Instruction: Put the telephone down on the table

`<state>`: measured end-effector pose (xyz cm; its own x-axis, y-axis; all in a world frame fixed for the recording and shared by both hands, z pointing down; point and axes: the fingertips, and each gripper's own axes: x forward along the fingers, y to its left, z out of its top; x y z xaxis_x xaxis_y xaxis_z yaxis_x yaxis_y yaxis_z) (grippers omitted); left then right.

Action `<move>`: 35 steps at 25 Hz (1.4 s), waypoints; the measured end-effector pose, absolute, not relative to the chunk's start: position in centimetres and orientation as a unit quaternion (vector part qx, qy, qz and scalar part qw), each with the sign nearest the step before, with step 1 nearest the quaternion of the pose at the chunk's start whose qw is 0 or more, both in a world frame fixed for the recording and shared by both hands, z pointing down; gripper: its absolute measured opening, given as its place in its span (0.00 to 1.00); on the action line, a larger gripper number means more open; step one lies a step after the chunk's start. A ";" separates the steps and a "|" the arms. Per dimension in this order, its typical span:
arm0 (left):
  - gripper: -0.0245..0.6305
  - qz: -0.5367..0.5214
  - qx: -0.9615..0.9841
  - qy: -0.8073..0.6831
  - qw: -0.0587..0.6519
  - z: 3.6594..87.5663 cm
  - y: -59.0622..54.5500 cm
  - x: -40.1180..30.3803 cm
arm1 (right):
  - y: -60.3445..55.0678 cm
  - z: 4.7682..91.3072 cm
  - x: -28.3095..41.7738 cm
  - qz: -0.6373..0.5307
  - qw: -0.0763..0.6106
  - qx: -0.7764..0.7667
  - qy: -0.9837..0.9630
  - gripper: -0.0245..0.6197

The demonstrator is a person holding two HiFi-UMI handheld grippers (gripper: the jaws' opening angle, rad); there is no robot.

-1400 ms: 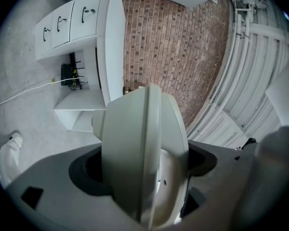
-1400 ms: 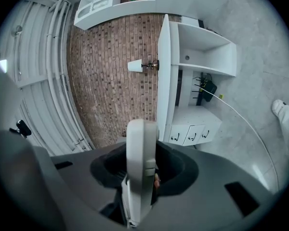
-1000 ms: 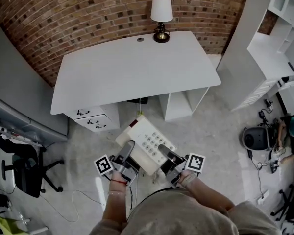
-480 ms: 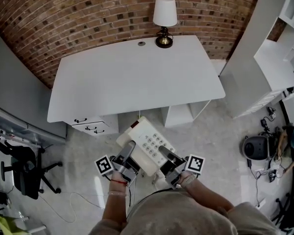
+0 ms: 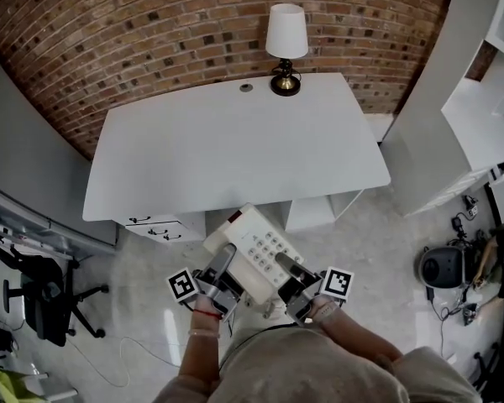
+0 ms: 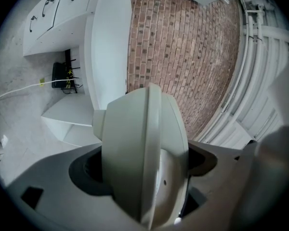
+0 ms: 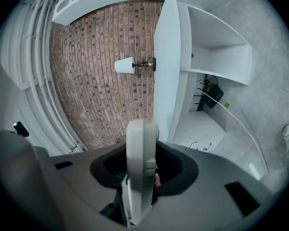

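A cream-white desk telephone [image 5: 252, 248] with a keypad and a red patch hangs over the floor, just short of the front edge of the white table [image 5: 235, 149]. My left gripper [image 5: 221, 257] is shut on the phone's left side and my right gripper [image 5: 286, 264] on its right side. In the left gripper view the telephone's rounded edge [image 6: 144, 162] fills the space between the jaws. In the right gripper view its thin edge [image 7: 140, 167] is clamped, with the table [image 7: 166, 71] beyond. A thin cord trails from the phone.
A lamp [image 5: 286, 44] and a small round grommet [image 5: 246, 87] stand at the table's back edge. Drawers [image 5: 155, 222] sit under its left side. An office chair [image 5: 42, 296] is at the left. White shelving [image 5: 479, 99] and a round device [image 5: 441, 267] are at the right.
Both grippers and the telephone have moved together toward the table. Its front edge now lies closer to the phone. The grip is unchanged.
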<state>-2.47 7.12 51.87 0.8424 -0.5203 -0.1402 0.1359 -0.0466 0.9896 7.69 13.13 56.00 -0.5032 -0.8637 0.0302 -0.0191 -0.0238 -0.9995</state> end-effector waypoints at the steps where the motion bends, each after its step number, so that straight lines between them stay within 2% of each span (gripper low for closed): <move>1: 0.69 -0.242 0.681 -0.143 0.677 51.9 7.0 -2.4 | 13.0 56.2 7.8 -0.618 0.341 -0.362 0.609 0.27; 15: 0.69 -0.234 0.673 -0.166 0.682 52.6 3.4 -3.0 | 9.3 57.1 7.2 -0.637 0.342 -0.353 0.594 0.27; 35: 0.69 -0.201 0.651 -0.150 0.717 54.2 -11.5 -0.4 | -4.6 58.0 9.2 -0.649 0.349 -0.382 0.557 0.27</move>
